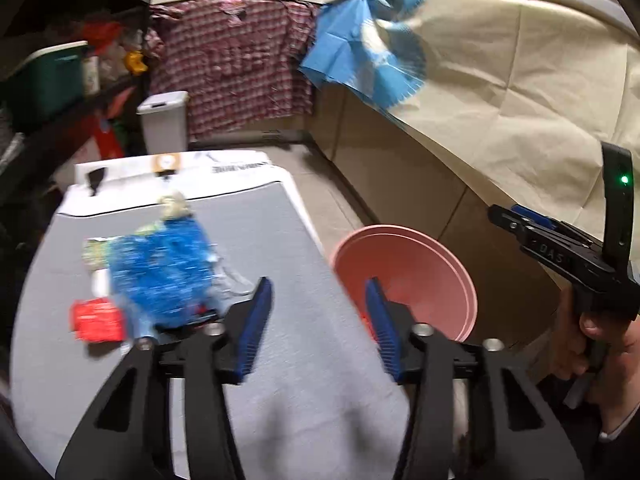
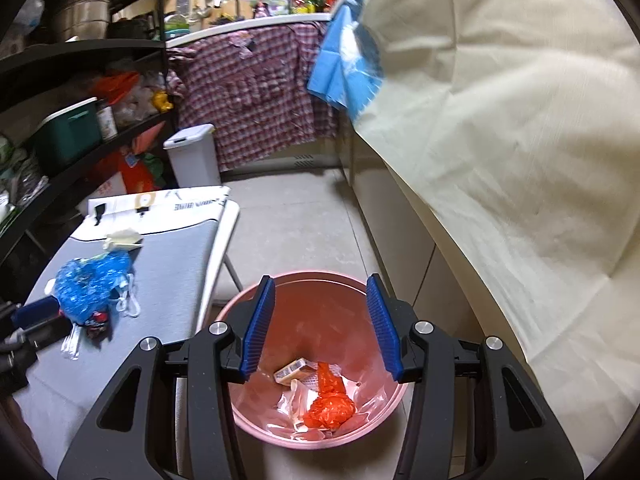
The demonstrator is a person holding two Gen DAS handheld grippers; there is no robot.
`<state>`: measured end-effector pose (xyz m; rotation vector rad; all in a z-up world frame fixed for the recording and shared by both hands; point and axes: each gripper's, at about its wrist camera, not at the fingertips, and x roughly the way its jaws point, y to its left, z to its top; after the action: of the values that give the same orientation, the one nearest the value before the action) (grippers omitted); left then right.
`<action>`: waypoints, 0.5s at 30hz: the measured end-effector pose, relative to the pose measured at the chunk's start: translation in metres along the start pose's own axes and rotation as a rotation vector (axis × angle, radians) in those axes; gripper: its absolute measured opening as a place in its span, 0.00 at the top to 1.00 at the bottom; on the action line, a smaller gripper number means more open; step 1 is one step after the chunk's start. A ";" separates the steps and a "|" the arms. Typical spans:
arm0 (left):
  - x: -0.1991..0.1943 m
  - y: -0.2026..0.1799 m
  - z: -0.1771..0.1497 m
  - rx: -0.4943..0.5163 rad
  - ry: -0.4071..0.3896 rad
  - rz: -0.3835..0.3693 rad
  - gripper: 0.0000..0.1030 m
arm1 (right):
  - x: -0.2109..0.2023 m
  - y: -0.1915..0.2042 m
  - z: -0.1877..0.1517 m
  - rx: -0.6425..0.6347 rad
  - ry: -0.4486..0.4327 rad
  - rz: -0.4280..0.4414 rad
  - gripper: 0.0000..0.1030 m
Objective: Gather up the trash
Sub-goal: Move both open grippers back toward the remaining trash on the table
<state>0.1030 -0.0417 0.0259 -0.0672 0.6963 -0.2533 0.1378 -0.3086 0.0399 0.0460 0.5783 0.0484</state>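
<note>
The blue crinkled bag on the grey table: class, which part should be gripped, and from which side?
Grip the blue crinkled bag at its bunched upper bulge, coming from above and the near side. It lies loose and puffy on the grey table, so that soft mound offers a fold the tongs can pinch.

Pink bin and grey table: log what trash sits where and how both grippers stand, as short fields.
bin: pink bin on the floor beside the table
in bin: orange bag, small box, clear wrappers
table: grey table
on table: blue bag, red packet, crumpled paper
left gripper: open, empty
right gripper: open, empty, over bin
</note>
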 end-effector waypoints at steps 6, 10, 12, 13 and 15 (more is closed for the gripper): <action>-0.039 0.042 -0.001 -0.045 -0.018 0.048 0.67 | -0.028 0.023 0.005 0.002 -0.043 0.089 0.64; -0.060 0.074 -0.005 -0.070 -0.034 0.102 0.71 | -0.041 0.049 0.012 0.019 -0.080 0.181 0.81; -0.065 0.086 -0.009 -0.082 -0.047 0.132 0.71 | -0.042 0.063 0.013 0.023 -0.085 0.225 0.85; -0.066 0.096 -0.012 -0.097 -0.054 0.152 0.71 | -0.040 0.072 0.014 0.026 -0.085 0.249 0.86; -0.067 0.106 -0.017 -0.119 -0.058 0.169 0.71 | -0.033 0.088 0.014 0.036 -0.074 0.294 0.86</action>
<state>0.0649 0.0781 0.0392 -0.1279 0.6552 -0.0478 0.1144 -0.2226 0.0745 0.1674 0.4946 0.3203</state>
